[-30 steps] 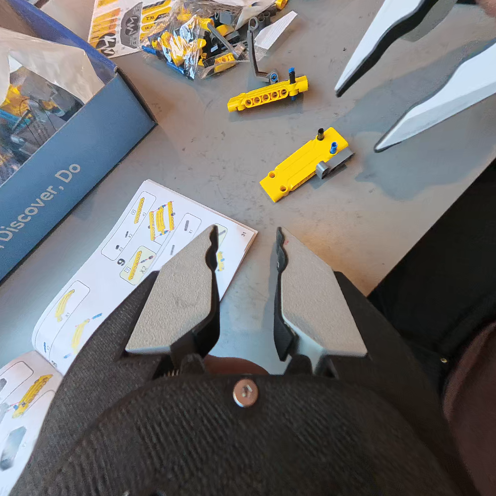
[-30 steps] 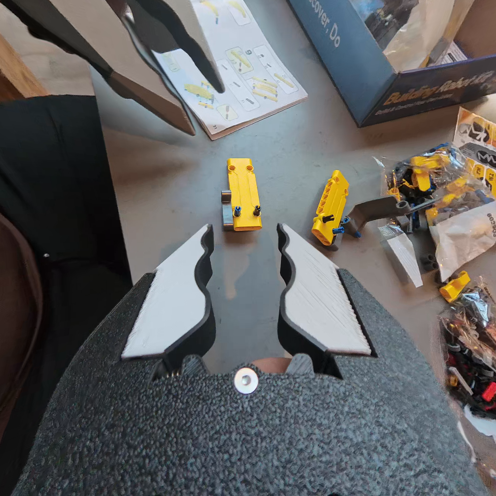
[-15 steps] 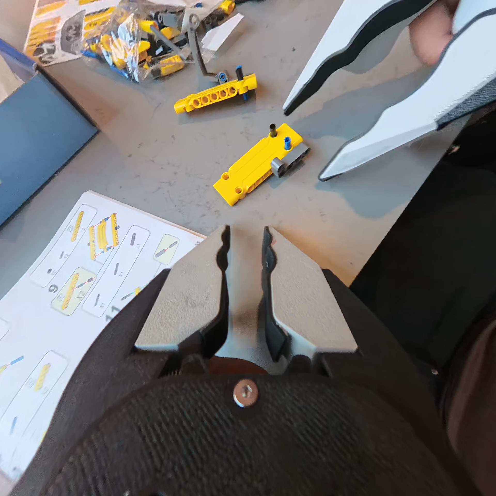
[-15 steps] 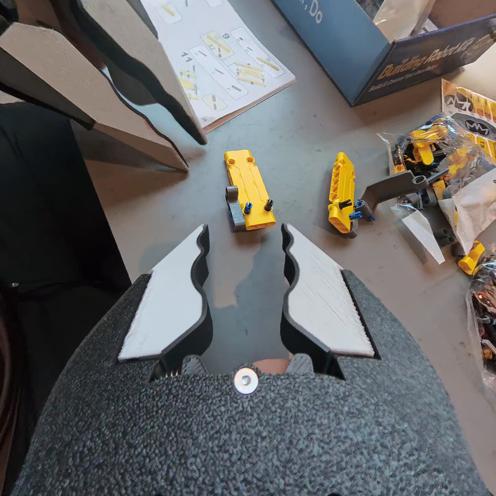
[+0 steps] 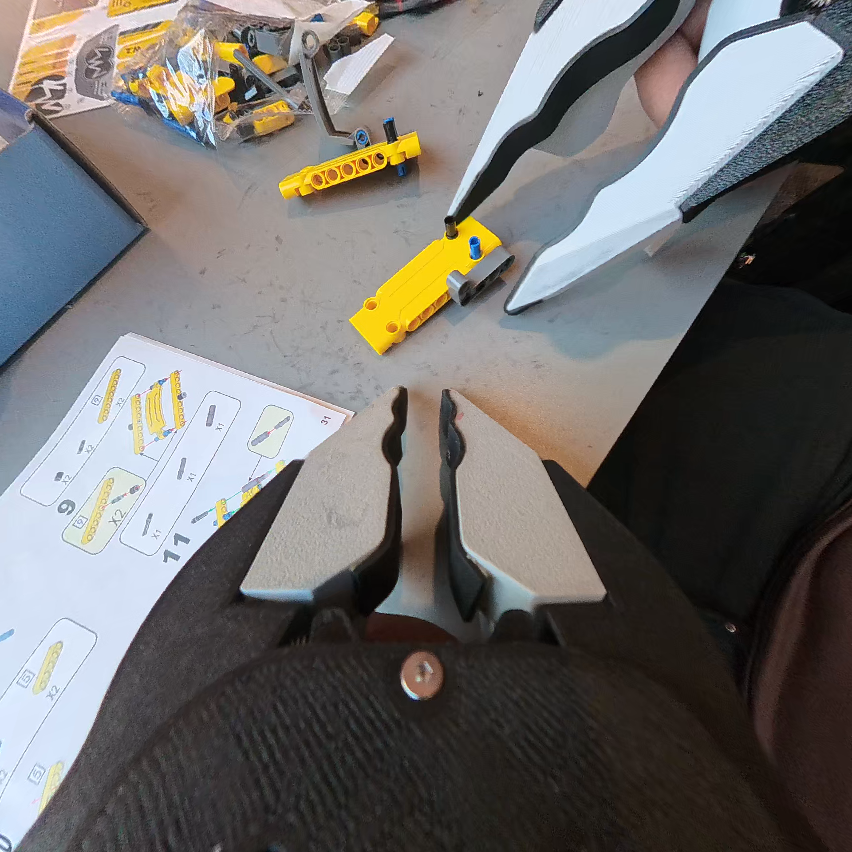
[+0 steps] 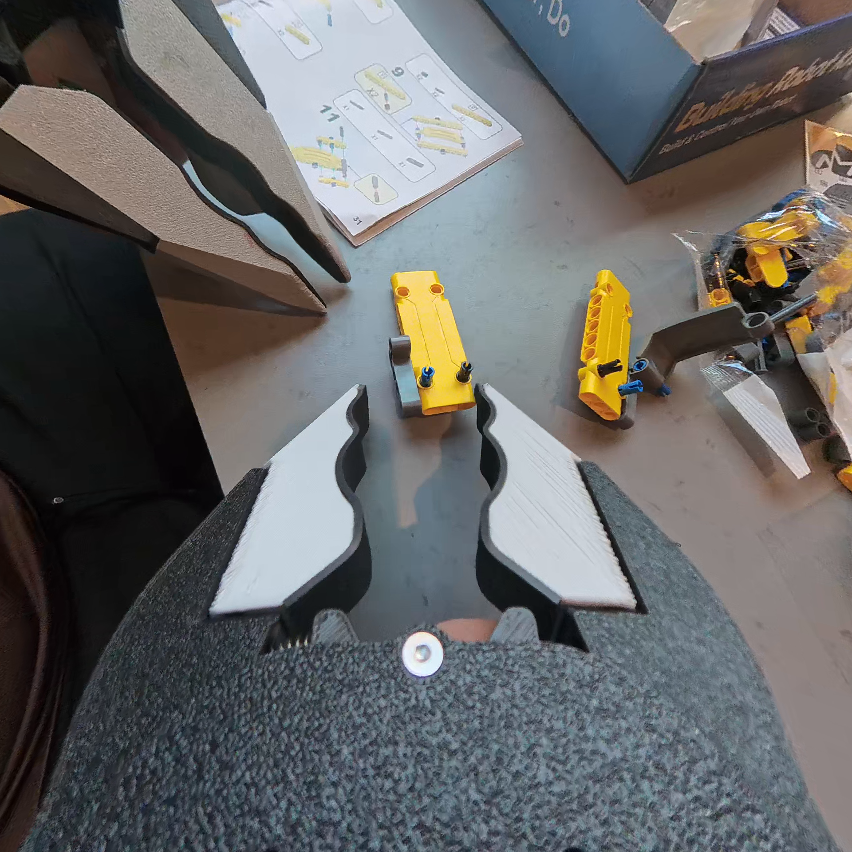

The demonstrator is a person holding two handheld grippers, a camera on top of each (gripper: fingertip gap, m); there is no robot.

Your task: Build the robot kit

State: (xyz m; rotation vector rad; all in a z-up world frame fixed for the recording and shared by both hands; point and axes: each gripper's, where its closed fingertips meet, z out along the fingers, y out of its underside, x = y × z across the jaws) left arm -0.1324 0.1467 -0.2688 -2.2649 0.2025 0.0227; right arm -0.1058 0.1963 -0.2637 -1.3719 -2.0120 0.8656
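A flat yellow panel [image 5: 415, 290] lies on the grey table with a grey beam on its side and a blue pin and a black pin standing at one end; it also shows in the right wrist view [image 6: 433, 341]. My right gripper [image 6: 420, 389] is open and empty, and its white fingertips flank the panel's pin end; it also shows in the left wrist view [image 5: 483, 263], with one tip by the black pin. My left gripper [image 5: 423, 396] is empty, its jaws a narrow gap apart, a short way off the panel's other end. It also shows in the right wrist view [image 6: 334, 292].
A second yellow beam with a grey bent arm [image 6: 604, 341] lies beside the panel. An open instruction booklet [image 5: 138, 461], a blue cardboard box [image 6: 622, 78], a plastic bag of parts [image 5: 193, 87] and a sticker sheet [image 5: 60, 60] surround them. A person in dark clothing [image 5: 737, 415] is at the table edge. My right fingertips sit around 6 centimeters from my left ones.
The left gripper's jaws have closed from wide to a narrow gap and it has moved toward the panel. The right gripper has come down until its tips flank the panel's pin end.
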